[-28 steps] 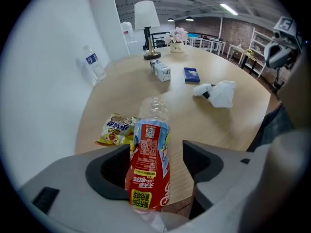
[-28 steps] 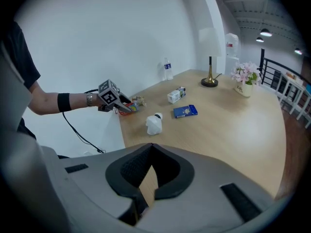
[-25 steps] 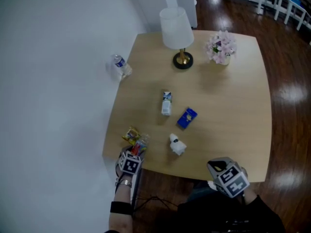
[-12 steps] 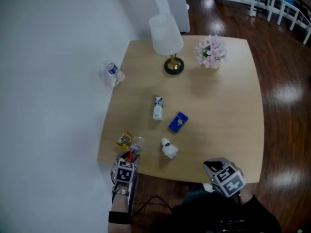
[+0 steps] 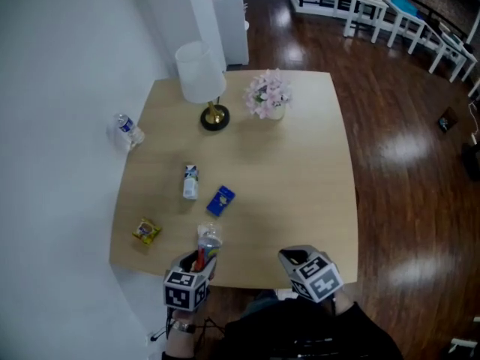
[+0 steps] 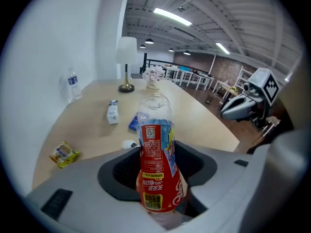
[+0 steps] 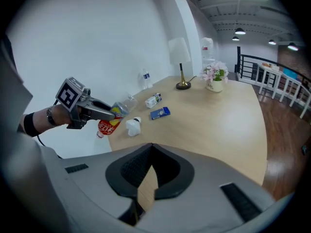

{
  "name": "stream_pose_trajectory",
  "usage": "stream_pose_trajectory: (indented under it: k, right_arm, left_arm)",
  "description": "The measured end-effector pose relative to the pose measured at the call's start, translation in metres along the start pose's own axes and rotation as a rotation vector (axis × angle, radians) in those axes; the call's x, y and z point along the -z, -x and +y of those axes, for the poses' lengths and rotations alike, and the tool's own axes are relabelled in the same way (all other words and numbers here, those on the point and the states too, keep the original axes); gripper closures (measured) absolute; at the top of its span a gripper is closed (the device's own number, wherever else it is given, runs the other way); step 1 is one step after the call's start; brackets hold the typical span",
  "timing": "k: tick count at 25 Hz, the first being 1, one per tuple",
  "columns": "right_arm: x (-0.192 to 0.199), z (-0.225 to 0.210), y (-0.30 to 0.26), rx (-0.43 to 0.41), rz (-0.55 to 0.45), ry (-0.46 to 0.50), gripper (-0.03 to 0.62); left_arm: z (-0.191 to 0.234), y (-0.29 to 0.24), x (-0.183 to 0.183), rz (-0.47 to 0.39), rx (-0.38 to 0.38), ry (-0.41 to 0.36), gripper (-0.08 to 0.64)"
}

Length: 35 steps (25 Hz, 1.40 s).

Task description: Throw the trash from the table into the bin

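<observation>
Left tool (image 5: pixel 202 256) grips bottle (image 6: pixel 156 164) at desk (image 5: pixel 300 163) near edge.
Jaws just closed on it, tool pitched downward; right tool (image 5: pixel 291 255) shut, empty.

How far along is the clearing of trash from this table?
Done: nothing visibly binned. In hand: left gripper, jaws just closed on the red-labelled bottle. Remaining on the table: snack wrapper, milk carton, blue packet, crumpled tissue, water bottle.

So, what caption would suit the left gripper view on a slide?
Left gripper, its jaws just closed onto a red-labelled plastic bottle, with a snack packet on the table beyond.
</observation>
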State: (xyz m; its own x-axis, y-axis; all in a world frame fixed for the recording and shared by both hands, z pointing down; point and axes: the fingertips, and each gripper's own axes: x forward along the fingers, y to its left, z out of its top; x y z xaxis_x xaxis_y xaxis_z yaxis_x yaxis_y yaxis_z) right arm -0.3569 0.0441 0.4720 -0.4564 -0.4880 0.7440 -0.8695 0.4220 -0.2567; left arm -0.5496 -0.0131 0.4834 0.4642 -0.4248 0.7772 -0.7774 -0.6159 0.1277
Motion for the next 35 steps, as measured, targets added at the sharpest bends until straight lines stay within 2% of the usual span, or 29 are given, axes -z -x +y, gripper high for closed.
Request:
stream_pose_trajectory:
  k: [7, 10, 21, 26, 31, 35]
  right_arm:
    - [0.034, -0.034, 0.034, 0.044, -0.022, -0.086, 0.584]
    - [0.048, -0.054, 0.055, 0.055, -0.047, -0.105, 0.584]
    - [0.152, -0.177, 0.175, 0.088, -0.111, -0.188, 0.584]
    - [0.203, -0.221, 0.218, 0.104, -0.087, -0.21, 0.584]
    - [0.216, -0.242, 0.247, 0.11, -0.109, -0.272, 0.585]
    - [0.221, -0.257, 0.249, 0.157, -0.102, -0.281, 0.584]
  left_arm:
    - [-0.109, -0.034, -0.024, -0.025, 0.176, 0.003, 0.331]
    - [-0.156, -0.044, -0.036, -0.022, 0.224, -0.014, 0.331]
    - [-0.345, -0.091, -0.063, 0.009, 0.237, -0.01, 0.331]
    - [-0.423, -0.112, -0.07, 0.015, 0.26, 0.028, 0.331]
    - [-0.467, -0.121, -0.075, 0.015, 0.313, 0.092, 0.33]
    - [-0.492, -0.137, -0.087, -0.003, 0.382, 0.082, 0.328]
